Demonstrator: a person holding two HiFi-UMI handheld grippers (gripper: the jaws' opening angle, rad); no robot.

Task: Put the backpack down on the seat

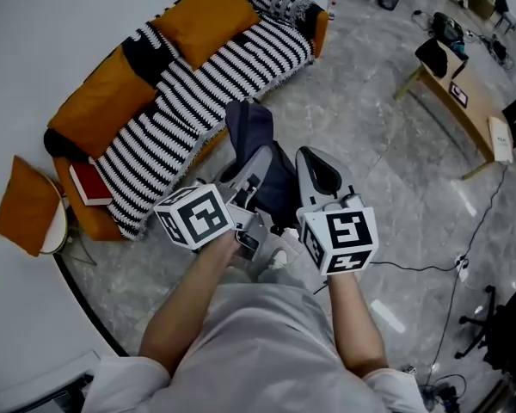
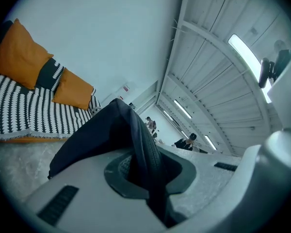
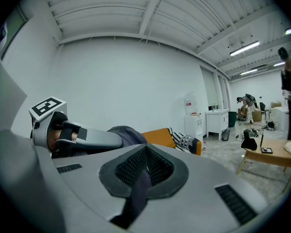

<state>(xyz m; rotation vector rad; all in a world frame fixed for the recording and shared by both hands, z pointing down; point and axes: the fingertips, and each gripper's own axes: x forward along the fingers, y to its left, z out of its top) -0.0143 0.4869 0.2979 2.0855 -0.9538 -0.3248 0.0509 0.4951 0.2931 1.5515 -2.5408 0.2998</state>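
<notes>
Head view: left gripper (image 1: 256, 163) and right gripper (image 1: 316, 169) are side by side, close in front of the person. The dark navy backpack (image 1: 251, 132) is bunched between and just beyond them. It is off the seat, over the grey floor (image 1: 361, 101), just near of the front edge of the sofa (image 1: 95, 93). A striped blanket (image 1: 202, 80) covers the seat, with a red book (image 1: 89, 182) at its near-left end. A wooden surface (image 1: 464, 101) stands far right.

Left gripper view: jaws closed on a thick fold of the backpack's dark fabric, which rises out of the pads and drapes left. The sofa lies to the left beyond.

Right gripper view: jaws closed on a thin dark strap (image 3: 139, 186) running down between the pads. The left gripper shows at the left, with backpack fabric at its tip and the sofa's orange end behind.
</notes>
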